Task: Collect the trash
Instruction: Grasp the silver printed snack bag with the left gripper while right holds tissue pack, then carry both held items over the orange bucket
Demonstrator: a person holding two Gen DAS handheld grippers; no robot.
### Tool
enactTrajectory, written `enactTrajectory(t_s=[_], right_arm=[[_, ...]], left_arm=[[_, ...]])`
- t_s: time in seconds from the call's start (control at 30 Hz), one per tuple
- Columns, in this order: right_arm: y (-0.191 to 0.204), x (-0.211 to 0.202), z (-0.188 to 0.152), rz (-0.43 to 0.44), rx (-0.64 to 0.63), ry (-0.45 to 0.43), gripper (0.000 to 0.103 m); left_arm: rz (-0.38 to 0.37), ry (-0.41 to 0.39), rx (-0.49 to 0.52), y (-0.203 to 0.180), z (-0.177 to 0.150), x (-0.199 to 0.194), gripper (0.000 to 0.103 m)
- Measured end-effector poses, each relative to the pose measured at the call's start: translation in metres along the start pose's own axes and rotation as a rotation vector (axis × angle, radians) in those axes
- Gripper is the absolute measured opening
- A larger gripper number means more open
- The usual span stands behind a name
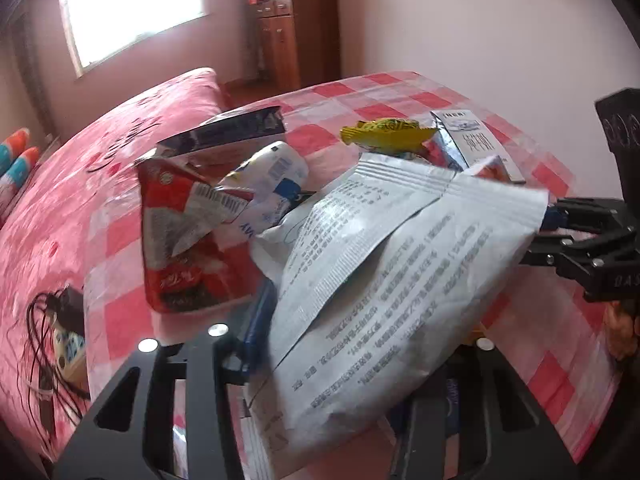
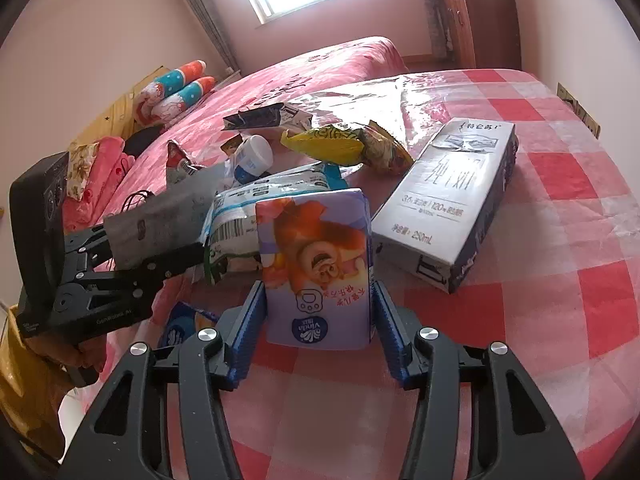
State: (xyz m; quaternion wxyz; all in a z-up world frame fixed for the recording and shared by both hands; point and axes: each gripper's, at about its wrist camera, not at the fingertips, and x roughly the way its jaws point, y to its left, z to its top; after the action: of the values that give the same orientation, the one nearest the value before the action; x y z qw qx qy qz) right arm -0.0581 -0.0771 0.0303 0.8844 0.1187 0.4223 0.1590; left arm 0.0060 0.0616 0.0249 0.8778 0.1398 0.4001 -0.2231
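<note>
- On the checked tabletop, I have the left gripper clamped on a grey bag, lifted above the other litter.
- My right gripper has its blue pads either side of a tissue pack; I judge them pressing on it.
- Still lying there: a milk carton, a yellow wrapper and a red packet.
- To do this well, I'd grip firmly without crushing, lift the pack straight up clear of the carton, and keep the bag from dragging neighbours.
</note>
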Motion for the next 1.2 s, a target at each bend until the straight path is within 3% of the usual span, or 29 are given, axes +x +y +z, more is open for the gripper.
enactTrajectory(t_s=[0.13, 0.43, 0.67, 0.97, 1.2], right_arm=[[-0.001, -0.009, -0.003, -0.001, 0.001, -0.009, 0.053], [0.004, -0.026, -0.008, 0.047, 0.018, -0.004, 0.052], [0.034, -0.044, -0.008, 0.106, -0.026, -0.008, 0.052], [0.127, -0.042, -0.014, 0.287, -0.171, 0.071, 0.053], [0.230, -0.016, -0.033, 0.444, -0.341, 0.181, 0.053]], left_arm=[[-0.017, -0.029, -0.046, -0.004, -0.004, -0.015, 0.033], [-0.036, -0.103, -0.158, -0.011, -0.018, -0.058, 0.032], [-0.015, -0.170, -0.286, 0.003, -0.040, -0.101, 0.032], [0.154, -0.217, -0.492, 0.055, -0.120, -0.176, 0.033], [0.364, -0.197, -0.713, 0.106, -0.225, -0.229, 0.033]])
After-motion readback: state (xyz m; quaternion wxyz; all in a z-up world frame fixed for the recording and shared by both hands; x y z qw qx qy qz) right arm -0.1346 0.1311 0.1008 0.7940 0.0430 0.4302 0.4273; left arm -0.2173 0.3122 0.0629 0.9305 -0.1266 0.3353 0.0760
